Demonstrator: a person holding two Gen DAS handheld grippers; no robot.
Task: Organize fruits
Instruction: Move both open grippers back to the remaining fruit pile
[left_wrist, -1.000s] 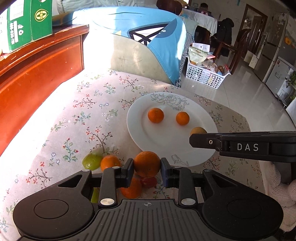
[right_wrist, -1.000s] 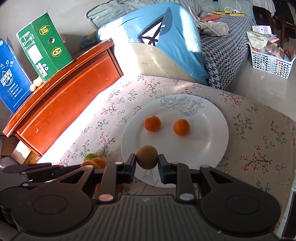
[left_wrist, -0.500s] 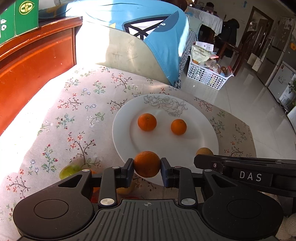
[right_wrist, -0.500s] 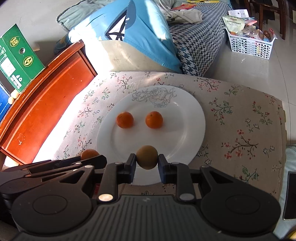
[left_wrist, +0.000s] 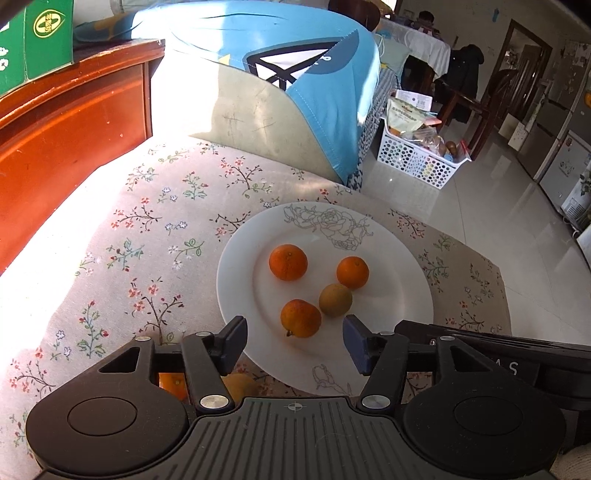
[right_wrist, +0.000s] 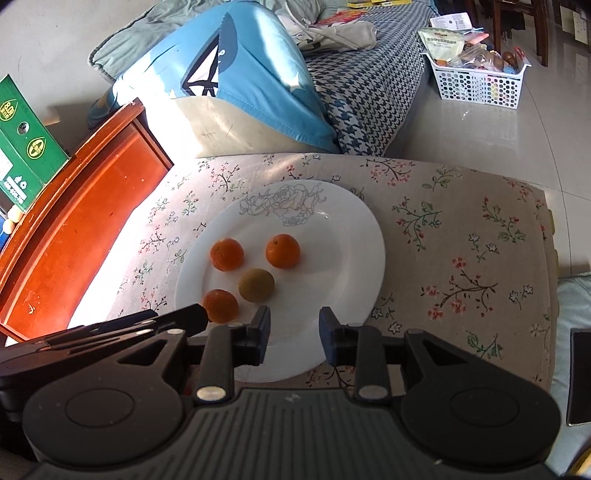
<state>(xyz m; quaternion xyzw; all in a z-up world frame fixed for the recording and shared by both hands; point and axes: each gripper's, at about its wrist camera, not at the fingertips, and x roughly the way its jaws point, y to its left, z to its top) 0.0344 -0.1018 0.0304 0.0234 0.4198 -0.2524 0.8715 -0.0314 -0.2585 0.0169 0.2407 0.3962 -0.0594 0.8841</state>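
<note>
Four fruits sit on the plate (left_wrist: 399, 258), which is on the desk (left_wrist: 147, 229): two at the back, two nearer. Basket (left_wrist: 417, 162) is on the floor behind.

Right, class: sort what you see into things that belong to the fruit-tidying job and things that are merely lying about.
Part of the job:
- white plate
- three oranges on it, e.g.
- brownish-green fruit on the plate
- fruit on the cloth behind the left gripper, e.g.
- right gripper

Lying about:
- blue cushion
- white basket
- green box
</note>
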